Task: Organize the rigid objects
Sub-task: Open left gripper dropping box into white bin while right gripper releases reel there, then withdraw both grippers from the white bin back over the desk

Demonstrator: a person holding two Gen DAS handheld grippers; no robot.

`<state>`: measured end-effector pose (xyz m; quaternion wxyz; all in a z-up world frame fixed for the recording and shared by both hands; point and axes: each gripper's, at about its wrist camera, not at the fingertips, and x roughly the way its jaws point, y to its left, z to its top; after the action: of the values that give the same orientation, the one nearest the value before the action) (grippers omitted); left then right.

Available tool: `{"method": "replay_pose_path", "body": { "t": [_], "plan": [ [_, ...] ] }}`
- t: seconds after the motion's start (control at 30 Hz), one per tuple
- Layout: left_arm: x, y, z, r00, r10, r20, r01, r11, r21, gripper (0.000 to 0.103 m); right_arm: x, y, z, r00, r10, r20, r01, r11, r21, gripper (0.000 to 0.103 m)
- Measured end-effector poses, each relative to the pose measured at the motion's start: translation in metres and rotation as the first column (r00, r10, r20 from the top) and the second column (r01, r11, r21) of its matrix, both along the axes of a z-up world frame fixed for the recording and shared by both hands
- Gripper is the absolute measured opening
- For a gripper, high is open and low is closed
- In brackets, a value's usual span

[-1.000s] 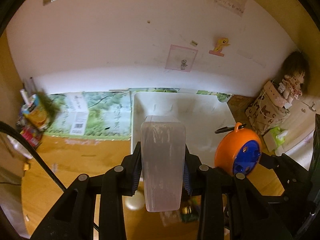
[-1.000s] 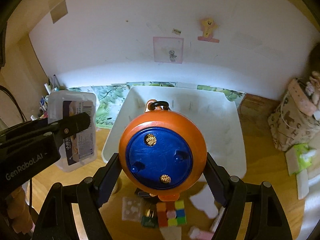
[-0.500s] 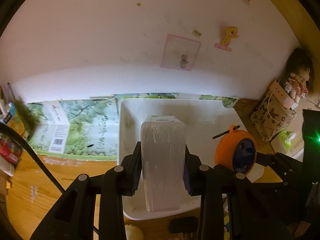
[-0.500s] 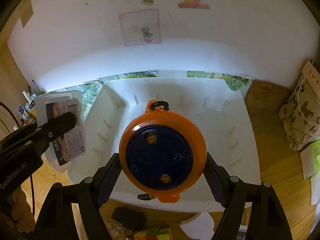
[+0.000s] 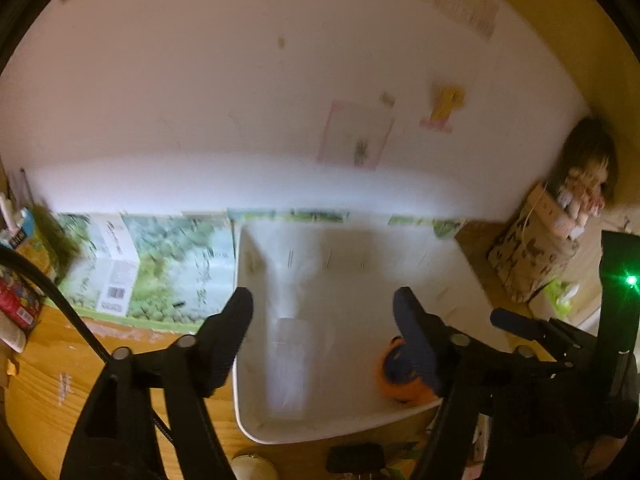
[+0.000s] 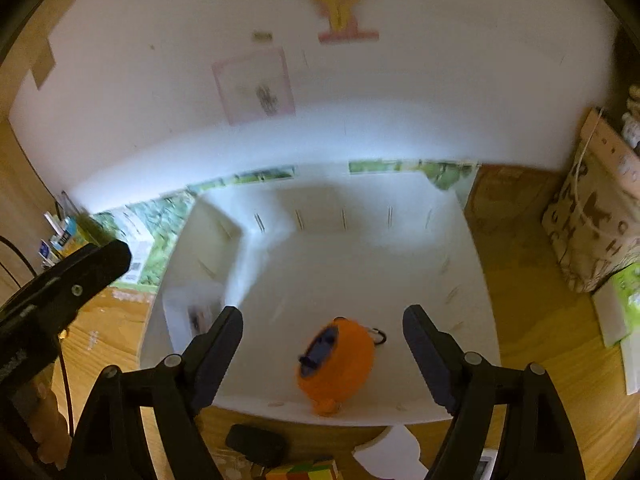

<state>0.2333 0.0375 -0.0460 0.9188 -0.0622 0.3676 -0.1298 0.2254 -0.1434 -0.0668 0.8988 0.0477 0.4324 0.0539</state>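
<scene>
Wooden table [image 6: 532,312] carries a white bin [image 6: 472,248]. Both grippers [image 5: 322,320] [image 6: 322,338] hang with jaws apart; the box [image 5: 290,364] and orange reel [image 6: 340,364] lie inside. Both look light, stiff, slippery; grip their flat sides.

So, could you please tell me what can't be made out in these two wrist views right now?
- Clear box, left wrist view: motion blur smears it, so whether it has settled in the white bin is unclear.
- Its label, right wrist view: too blurred to read.
- Orange reel, left wrist view: partly hidden behind a finger of the left gripper.
- Colourful cube, right wrist view: cut off by the bottom edge.
</scene>
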Motion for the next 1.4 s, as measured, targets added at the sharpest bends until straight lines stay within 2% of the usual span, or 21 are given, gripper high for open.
{"method": "replay_pose_path", "body": {
  "t": [0.23,0.33,0.47,0.57,0.77,0.93,1.17,1.4],
  "plan": [
    [-0.049,0.016,0.042,0.990,0.046,0.132,-0.044,0.999,-0.016,0.082,-0.046,0.002,0.042,0.993,-0.003,0.118,0.001,1.000,0.016,0.084],
    [-0.072,0.023,0.053,0.982,0.064,0.178,-0.060,0.998,-0.025,0.082,-0.073,0.001,0.057,0.982,-0.020,0.186,0.017,1.000,0.019,0.089],
    [-0.108,0.029,0.061,0.969,0.071,0.236,-0.072,0.997,-0.002,0.082,-0.118,-0.001,0.069,0.962,-0.043,0.271,0.044,0.999,0.002,0.089],
    [-0.132,0.030,0.063,0.966,0.064,0.251,-0.072,0.997,0.024,0.082,-0.149,-0.005,0.071,0.951,-0.069,0.302,0.069,0.998,0.010,0.089],
    [-0.171,0.025,0.062,0.965,0.034,0.262,-0.064,0.992,0.107,0.082,-0.204,-0.016,0.066,0.931,-0.115,0.346,0.107,0.993,0.044,0.089],
    [-0.197,0.018,0.057,0.967,0.001,0.254,-0.046,0.984,0.170,0.082,-0.240,-0.021,0.056,0.923,-0.135,0.361,0.135,0.991,0.025,0.089],
    [-0.223,0.007,0.048,0.972,-0.038,0.232,-0.010,0.979,0.204,0.082,-0.273,-0.033,0.038,0.920,-0.157,0.360,0.156,0.987,0.033,0.089],
    [-0.232,-0.006,0.027,0.989,-0.053,0.140,0.022,0.977,0.212,0.082,-0.294,-0.043,0.017,0.933,-0.133,0.333,0.153,0.988,-0.034,0.089]
  ]
}}
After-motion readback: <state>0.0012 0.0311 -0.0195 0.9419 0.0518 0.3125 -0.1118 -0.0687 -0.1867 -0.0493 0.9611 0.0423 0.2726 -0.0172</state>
